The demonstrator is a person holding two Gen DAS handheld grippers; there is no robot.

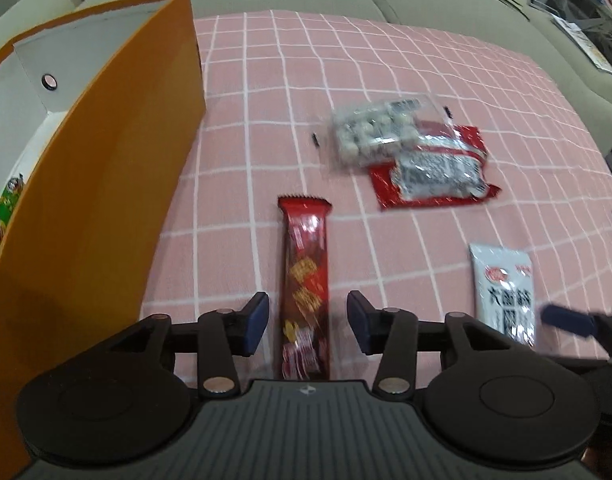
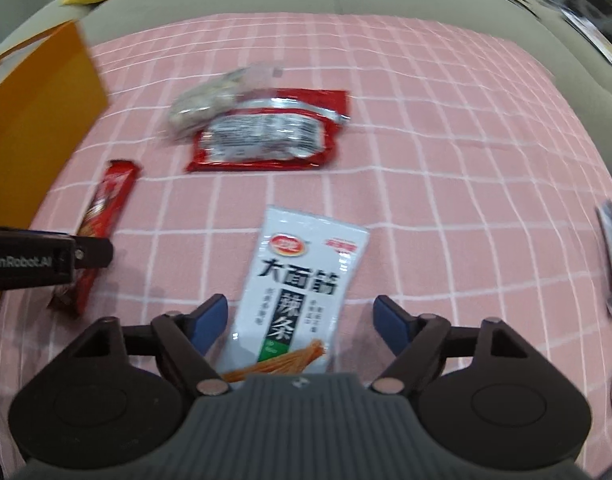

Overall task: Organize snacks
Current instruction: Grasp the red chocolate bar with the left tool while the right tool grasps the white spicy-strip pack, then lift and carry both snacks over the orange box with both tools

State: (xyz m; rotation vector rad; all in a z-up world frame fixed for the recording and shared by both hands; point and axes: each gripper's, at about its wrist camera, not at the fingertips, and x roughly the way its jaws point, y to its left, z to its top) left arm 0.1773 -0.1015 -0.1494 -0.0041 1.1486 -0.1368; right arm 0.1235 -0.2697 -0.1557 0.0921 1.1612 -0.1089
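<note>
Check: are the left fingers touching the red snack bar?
Apart. The left wrist view shows pink cloth on both sides between the fingers and the red snack bar.

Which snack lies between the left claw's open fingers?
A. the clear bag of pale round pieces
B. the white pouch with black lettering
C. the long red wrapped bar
C: in the left wrist view the long red wrapped bar lies lengthwise between the left claw's spread, untouching fingers.

Pink white-grid cloth (image 1: 385, 60); orange box (image 1: 106, 200); red wrapper (image 1: 306, 264).
</note>
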